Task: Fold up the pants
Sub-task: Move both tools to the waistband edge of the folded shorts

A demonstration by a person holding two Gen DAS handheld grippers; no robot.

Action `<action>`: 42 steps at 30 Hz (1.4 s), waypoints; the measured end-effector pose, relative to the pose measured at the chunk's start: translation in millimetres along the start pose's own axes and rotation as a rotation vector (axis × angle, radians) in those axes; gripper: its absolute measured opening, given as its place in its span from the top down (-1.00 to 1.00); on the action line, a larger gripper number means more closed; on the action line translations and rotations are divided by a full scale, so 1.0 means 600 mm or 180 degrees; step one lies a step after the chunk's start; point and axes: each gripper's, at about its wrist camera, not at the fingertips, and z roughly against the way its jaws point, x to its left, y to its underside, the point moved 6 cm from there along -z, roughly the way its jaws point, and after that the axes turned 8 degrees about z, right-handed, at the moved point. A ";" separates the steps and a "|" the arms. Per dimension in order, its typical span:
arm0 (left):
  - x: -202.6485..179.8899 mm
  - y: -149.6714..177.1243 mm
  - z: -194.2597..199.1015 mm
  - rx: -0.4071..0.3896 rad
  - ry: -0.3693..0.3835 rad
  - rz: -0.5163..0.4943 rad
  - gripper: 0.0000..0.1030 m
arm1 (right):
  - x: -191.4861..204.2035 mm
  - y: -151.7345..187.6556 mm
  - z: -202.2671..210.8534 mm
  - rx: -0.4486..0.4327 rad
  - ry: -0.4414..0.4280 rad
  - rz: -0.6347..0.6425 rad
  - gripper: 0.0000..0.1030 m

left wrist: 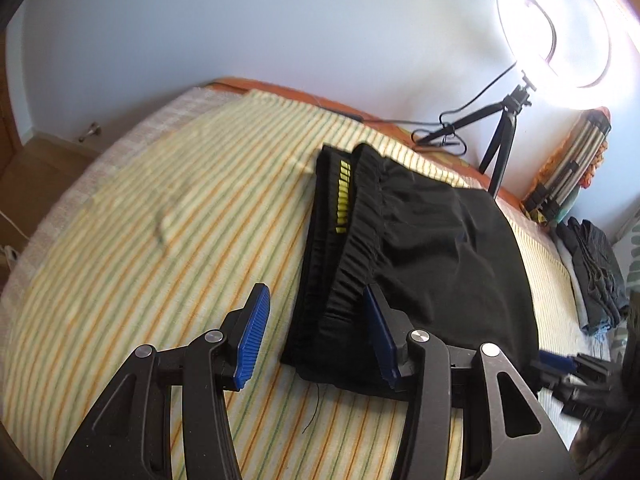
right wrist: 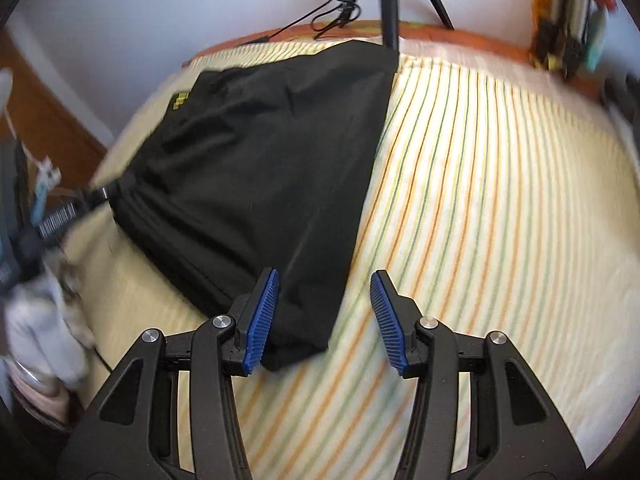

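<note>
Black pants (left wrist: 432,252) lie folded on the striped bed cover (left wrist: 180,200), the elastic waistband and a yellow label facing the left side. My left gripper (left wrist: 316,320) is open, its jaws straddling the near corner of the waistband edge. In the right wrist view the pants (right wrist: 264,160) spread as a flat black slab. My right gripper (right wrist: 326,308) is open over their near right corner, with its left pad above the cloth and its right pad over the bare cover. The left gripper (right wrist: 60,216) shows at the pants' left edge.
A lit ring light on a black tripod (left wrist: 504,136) stands at the far side of the bed, with a cable. A pile of folded dark clothes (left wrist: 596,268) lies at the right. A striped cushion (left wrist: 576,168) leans against the wall. Wooden floor shows at the left.
</note>
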 end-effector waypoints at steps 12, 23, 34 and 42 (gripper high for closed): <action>-0.102 -0.077 -0.059 0.0238 0.0058 -0.0757 0.12 | -0.039 -0.045 0.037 -0.0266 -0.0127 -0.0239 0.01; -0.013 -0.112 -0.120 0.0207 -0.0296 -0.0302 -0.02 | -0.026 -0.033 -0.013 0.0003 -0.0036 0.0072 0.01; -0.011 -0.165 -0.087 0.0619 0.0700 0.0101 -0.16 | -0.078 -0.082 0.007 -0.0233 -0.0668 -0.0365 0.00; 0.026 -0.167 -0.130 0.1262 0.1371 0.0593 -0.17 | -0.138 -0.135 -0.033 -0.0311 -0.1284 -0.0932 -0.10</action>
